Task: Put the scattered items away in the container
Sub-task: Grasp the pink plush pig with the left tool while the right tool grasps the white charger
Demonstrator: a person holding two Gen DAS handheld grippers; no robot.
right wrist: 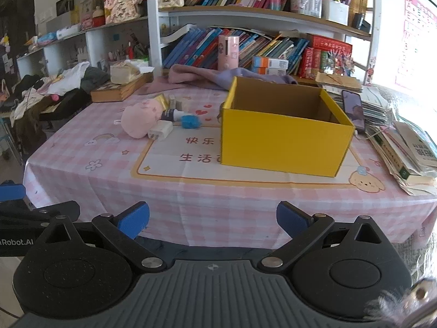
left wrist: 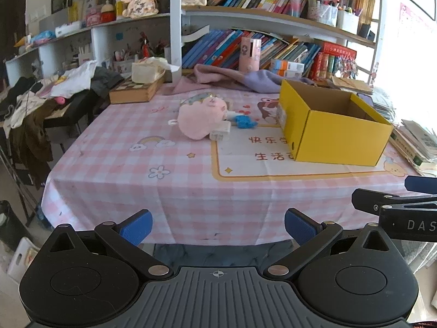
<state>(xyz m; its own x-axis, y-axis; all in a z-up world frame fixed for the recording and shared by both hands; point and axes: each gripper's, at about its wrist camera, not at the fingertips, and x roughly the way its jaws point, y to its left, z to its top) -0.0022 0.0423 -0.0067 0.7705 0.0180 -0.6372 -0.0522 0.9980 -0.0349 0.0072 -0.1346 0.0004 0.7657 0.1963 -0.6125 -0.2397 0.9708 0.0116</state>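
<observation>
The yellow cardboard box [right wrist: 284, 139] stands open-topped on the right half of the worktop [right wrist: 204, 191], its interior floor hidden by its walls. Left of it, apart from the box, lies a cluster: a pink plush toy [right wrist: 138, 119], a white charger block [right wrist: 161, 131] touching the plush, a blue fuzzy item [right wrist: 189, 121] and a small tube [right wrist: 170, 114], partly hidden. A pink checked tablecloth [left wrist: 123, 164] covers the worktop. Bookshelves [left wrist: 273, 16] fill the wall behind. Left tongs [left wrist: 218, 225] and right tongs [right wrist: 213, 220] are both spread wide, holding nothing, off the near edge.
</observation>
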